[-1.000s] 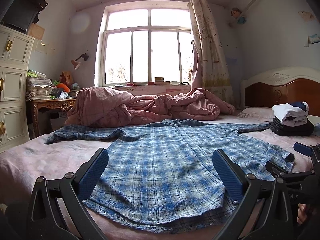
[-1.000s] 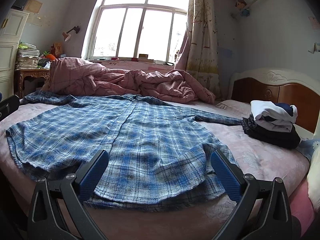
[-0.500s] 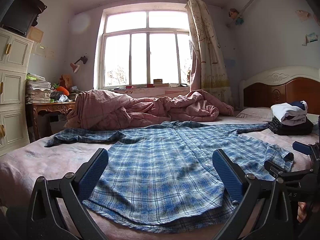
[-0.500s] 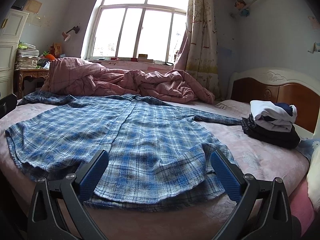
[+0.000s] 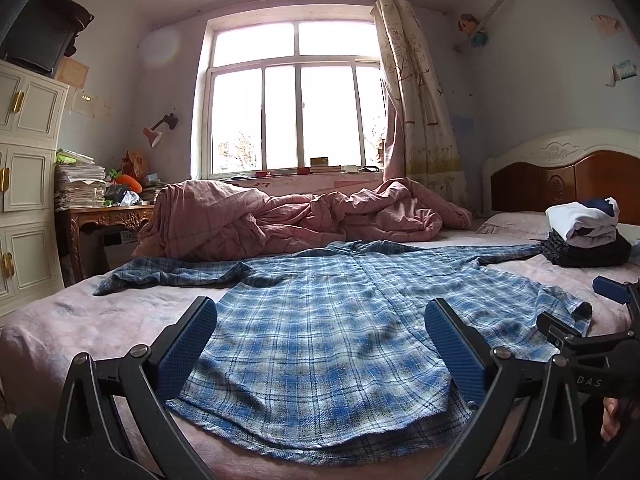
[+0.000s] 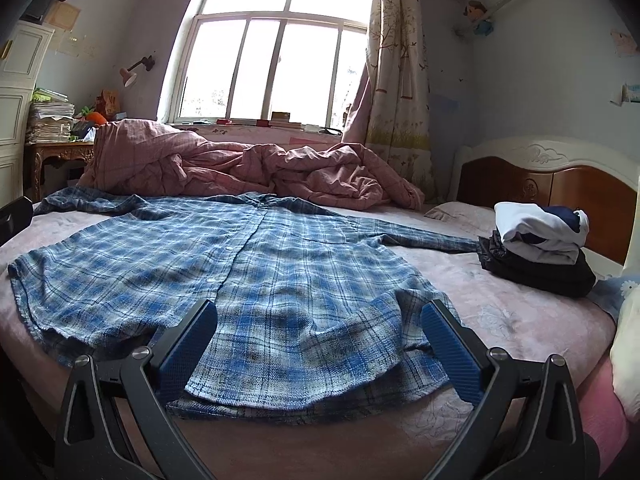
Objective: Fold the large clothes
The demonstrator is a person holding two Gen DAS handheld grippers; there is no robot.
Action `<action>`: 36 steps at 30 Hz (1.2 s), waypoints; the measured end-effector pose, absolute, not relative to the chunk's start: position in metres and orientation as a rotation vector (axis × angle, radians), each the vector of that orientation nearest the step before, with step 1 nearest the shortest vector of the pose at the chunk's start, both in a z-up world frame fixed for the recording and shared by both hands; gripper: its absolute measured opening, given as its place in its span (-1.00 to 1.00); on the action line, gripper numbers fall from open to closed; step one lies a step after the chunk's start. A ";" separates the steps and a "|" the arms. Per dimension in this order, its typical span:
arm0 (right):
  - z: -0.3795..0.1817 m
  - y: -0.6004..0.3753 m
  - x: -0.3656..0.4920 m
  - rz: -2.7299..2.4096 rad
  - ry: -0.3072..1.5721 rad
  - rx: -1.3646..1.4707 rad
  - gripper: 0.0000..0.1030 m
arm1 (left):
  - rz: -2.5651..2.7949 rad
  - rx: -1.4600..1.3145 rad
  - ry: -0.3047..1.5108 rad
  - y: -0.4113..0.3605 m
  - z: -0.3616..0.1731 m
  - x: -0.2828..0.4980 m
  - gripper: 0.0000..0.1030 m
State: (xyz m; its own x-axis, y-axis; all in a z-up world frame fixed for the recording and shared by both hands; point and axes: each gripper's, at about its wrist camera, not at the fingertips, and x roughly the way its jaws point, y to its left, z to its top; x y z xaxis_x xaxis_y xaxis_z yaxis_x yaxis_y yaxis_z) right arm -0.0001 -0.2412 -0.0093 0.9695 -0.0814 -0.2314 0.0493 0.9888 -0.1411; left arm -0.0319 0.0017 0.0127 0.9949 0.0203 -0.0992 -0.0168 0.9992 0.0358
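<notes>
A blue plaid shirt (image 5: 332, 320) (image 6: 240, 280) lies spread flat on the pink bed, front up, collar toward the window, both sleeves stretched out sideways. My left gripper (image 5: 320, 348) hovers open just above the shirt's hem, near its left half, with nothing between its blue pads. My right gripper (image 6: 318, 344) is open as well, low over the hem's right corner, which is rumpled and partly turned up. The right gripper (image 5: 592, 332) also shows at the right edge of the left wrist view, beside that corner.
A crumpled pink quilt (image 5: 300, 216) lies along the far side of the bed under the window. A stack of folded clothes (image 6: 540, 248) sits near the wooden headboard (image 6: 560, 184). A desk with papers (image 5: 92, 200) and white cabinets (image 5: 28, 184) stand at the left.
The left gripper has dropped lower and tilted up slightly, so the shirt sits lower in its view. The right gripper has barely moved. Both stay open.
</notes>
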 end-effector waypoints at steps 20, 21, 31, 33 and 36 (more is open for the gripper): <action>-0.011 -0.246 0.003 -0.065 0.256 -0.115 1.00 | 0.030 0.031 0.084 0.008 0.013 -0.032 1.00; -0.011 -0.246 0.003 -0.064 0.256 -0.114 1.00 | 0.027 0.025 0.086 0.009 0.013 -0.031 1.00; -0.010 -0.247 0.003 -0.064 0.256 -0.113 1.00 | 0.021 0.021 0.102 0.007 0.010 -0.029 1.00; -0.010 -0.247 0.003 -0.065 0.256 -0.113 1.00 | 0.027 0.017 0.116 0.009 0.010 -0.027 1.00; -0.011 -0.247 0.003 -0.063 0.259 -0.113 1.00 | 0.014 0.002 0.131 0.012 0.008 -0.026 1.00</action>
State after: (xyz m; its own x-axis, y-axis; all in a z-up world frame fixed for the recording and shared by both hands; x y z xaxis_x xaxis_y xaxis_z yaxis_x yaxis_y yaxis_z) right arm 0.0033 -0.2471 -0.0107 0.9648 -0.0768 -0.2515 0.0478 0.9917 -0.1196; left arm -0.0255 0.0119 0.0078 0.9913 0.0145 -0.1310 -0.0142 0.9999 0.0034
